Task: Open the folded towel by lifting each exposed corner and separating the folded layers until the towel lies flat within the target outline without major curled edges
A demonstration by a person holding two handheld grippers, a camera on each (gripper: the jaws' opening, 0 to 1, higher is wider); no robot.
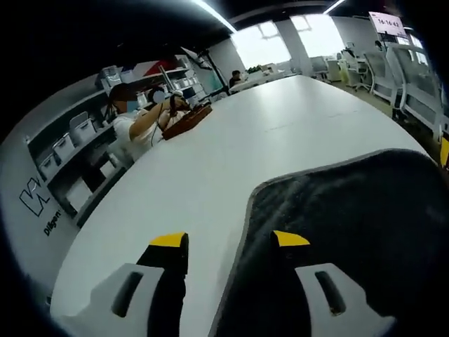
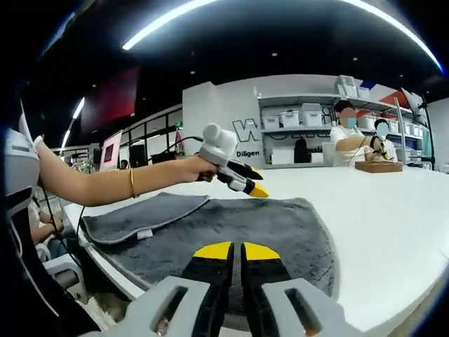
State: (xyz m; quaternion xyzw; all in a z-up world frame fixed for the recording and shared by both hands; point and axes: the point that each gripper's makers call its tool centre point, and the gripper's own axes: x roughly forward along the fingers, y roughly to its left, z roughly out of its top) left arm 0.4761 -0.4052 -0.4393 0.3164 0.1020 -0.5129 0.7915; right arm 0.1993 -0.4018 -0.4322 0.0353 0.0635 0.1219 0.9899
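The dark grey towel (image 2: 231, 225) lies spread on the white surface (image 1: 231, 154), with one folded flap (image 2: 140, 217) lying on top at the person's side. The left hand-held gripper (image 1: 229, 241) has its jaws apart, straddling the towel's far edge. The right hand-held gripper (image 2: 233, 250) has its jaws closed with nothing between them, above the near edge. If the left jaws close too shallowly, the edge may slip out; dragging could bunch the cloth or curl its edges.
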